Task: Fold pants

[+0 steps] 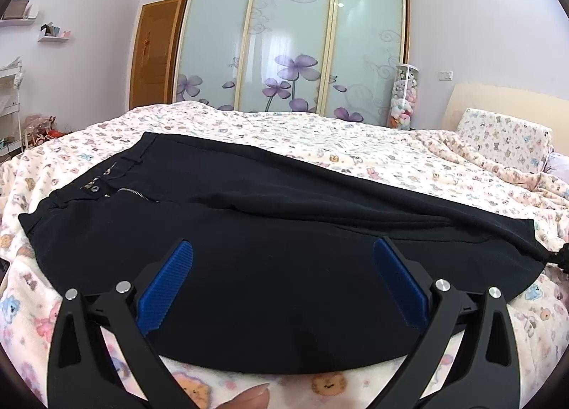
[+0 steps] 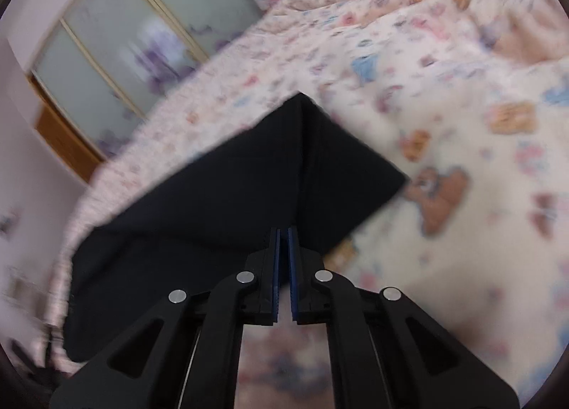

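Black pants (image 1: pixel 249 231) lie across the bed, waistband with zipper and button (image 1: pixel 95 188) at the left, legs running to the right. My left gripper (image 1: pixel 282 252) is open, its blue pads (image 1: pixel 167 288) spread wide just above the near thigh part. My right gripper (image 2: pixel 283 231) is shut on the leg end of the pants (image 2: pixel 249 195) and holds it lifted above the bedspread; the cloth hangs folded from the pads. The right wrist view is blurred by motion.
The bed is covered with a cream bedspread (image 1: pixel 320 139) printed with bears. A pillow (image 1: pixel 505 139) and headboard stand at the right. A sliding wardrobe (image 1: pixel 291 43) with purple flowers is behind the bed. A thumb tip (image 1: pixel 252 398) shows at the bottom edge.
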`<state>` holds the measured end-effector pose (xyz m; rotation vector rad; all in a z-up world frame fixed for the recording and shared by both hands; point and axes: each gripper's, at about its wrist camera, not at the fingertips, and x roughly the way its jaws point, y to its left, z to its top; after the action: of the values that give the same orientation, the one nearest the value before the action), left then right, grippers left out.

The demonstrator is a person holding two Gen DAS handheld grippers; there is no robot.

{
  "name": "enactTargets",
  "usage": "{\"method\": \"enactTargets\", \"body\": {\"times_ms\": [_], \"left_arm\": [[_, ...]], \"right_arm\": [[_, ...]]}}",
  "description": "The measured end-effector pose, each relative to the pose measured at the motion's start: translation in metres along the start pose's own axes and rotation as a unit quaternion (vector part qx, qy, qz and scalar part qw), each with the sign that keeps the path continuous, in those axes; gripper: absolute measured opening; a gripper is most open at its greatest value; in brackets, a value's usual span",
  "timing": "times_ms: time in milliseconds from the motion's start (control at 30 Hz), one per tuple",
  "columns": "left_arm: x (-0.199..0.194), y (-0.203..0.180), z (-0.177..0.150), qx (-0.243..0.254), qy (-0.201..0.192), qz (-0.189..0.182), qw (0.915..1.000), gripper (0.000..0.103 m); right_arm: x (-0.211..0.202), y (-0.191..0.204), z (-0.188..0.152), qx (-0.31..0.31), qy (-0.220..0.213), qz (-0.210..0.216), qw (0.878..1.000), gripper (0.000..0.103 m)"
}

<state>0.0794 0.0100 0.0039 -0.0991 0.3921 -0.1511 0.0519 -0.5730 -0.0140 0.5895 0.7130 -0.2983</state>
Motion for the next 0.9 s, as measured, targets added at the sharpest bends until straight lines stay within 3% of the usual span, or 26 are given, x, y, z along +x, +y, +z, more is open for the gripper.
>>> {"method": "enactTargets", "body": {"times_ms": [67,100,133,167,200,267,300,367,467,667,767,867,900], "left_arm": [[-0.002,0.002,-0.001,-0.005,0.005,-0.008,0.9999,0.101],[-0.002,0.003,-0.001,-0.007,0.009,-0.015,0.9998,0.101],[-0.002,0.003,-0.002,-0.009,0.013,-0.025,0.9995,0.101],[-0.002,0.002,-0.003,-0.009,0.018,-0.032,0.9993,0.101],[-0.001,0.002,-0.003,-0.009,0.019,-0.035,0.9992,0.101],[0.0,0.001,-0.003,-0.009,0.024,-0.042,0.9988,0.101],[0.002,0.001,-0.003,-0.01,0.028,-0.046,0.9985,0.101],[0.006,0.002,-0.003,-0.015,0.041,-0.056,0.9975,0.101],[0.009,0.007,-0.004,-0.026,0.05,-0.057,0.9968,0.101],[-0.005,0.021,0.006,-0.063,0.023,-0.049,0.9966,0.101],[-0.003,0.025,0.012,-0.069,0.038,-0.056,0.9953,0.101],[0.002,0.027,0.014,-0.077,0.055,-0.07,0.9931,0.101],[0.004,0.027,0.014,-0.08,0.06,-0.076,0.9921,0.101]], "right_arm": [[-0.012,0.005,0.002,0.005,-0.002,-0.01,1.0,0.015],[-0.022,0.009,0.003,0.013,-0.006,-0.002,1.0,0.03],[-0.03,0.015,0.003,0.019,-0.012,0.013,1.0,0.053],[-0.034,0.021,0.003,0.021,-0.02,0.028,0.999,0.063],[-0.039,0.032,0.003,0.026,-0.028,0.063,0.997,0.066],[-0.035,0.052,0.003,0.049,-0.021,0.139,0.989,0.063],[-0.026,0.062,0.003,0.074,-0.004,0.182,0.981,0.056],[0.006,0.085,0.001,0.129,0.041,0.248,0.959,0.052],[0.054,0.12,-0.005,0.17,0.093,0.278,0.941,0.045],[0.131,0.142,-0.014,0.257,0.113,0.238,0.93,0.038],[0.149,0.131,-0.012,0.302,0.09,0.204,0.927,0.034],[0.148,0.119,-0.009,0.316,0.05,0.167,0.933,0.026],[0.15,0.114,-0.009,0.324,0.043,0.159,0.931,0.016]]}}
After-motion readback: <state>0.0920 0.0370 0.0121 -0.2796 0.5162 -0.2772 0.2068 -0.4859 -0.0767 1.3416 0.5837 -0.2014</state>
